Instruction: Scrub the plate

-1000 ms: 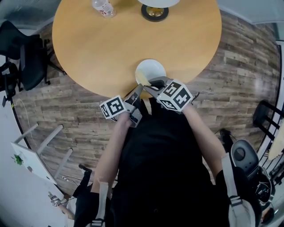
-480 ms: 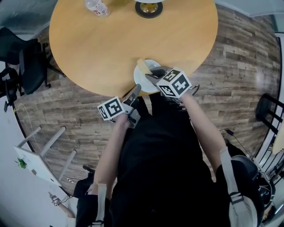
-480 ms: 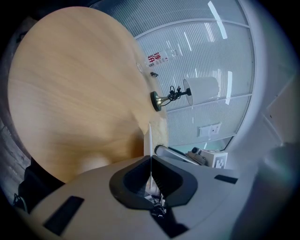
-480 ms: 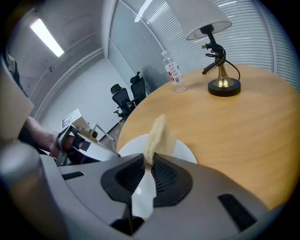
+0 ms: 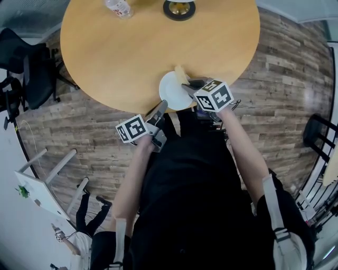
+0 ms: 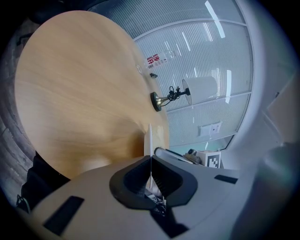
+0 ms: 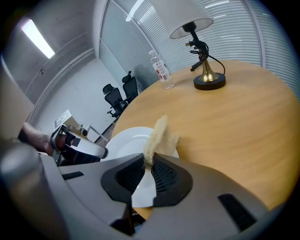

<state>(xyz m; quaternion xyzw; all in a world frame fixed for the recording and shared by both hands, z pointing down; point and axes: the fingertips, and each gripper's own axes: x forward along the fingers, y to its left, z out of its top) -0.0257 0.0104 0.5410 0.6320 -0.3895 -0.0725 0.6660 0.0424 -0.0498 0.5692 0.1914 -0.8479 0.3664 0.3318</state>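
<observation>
A white plate point(image 5: 171, 88) lies at the near edge of the round wooden table point(image 5: 132, 47). My left gripper point(image 5: 161, 106) is shut on the plate's near rim; in the left gripper view the plate point(image 6: 150, 140) shows edge-on as a thin white line between the jaws of that gripper point(image 6: 151, 174). My right gripper point(image 5: 188, 85) is shut on a beige scrubbing sponge point(image 5: 181, 72), which rests at the plate's far right rim. In the right gripper view the sponge point(image 7: 158, 133) sticks up from the gripper point(image 7: 147, 169) over the plate point(image 7: 124, 140).
A clear water bottle point(image 5: 119, 7) and a lamp's dark round base point(image 5: 179, 9) stand at the table's far side. Black office chairs point(image 5: 26, 68) stand left of the table on the wooden floor. The lamp point(image 7: 199, 47) rises beyond the plate.
The right gripper has swept the sponge from the plate's near left side round its far rim to the right. The left gripper has kept its hold on the plate's rim.
</observation>
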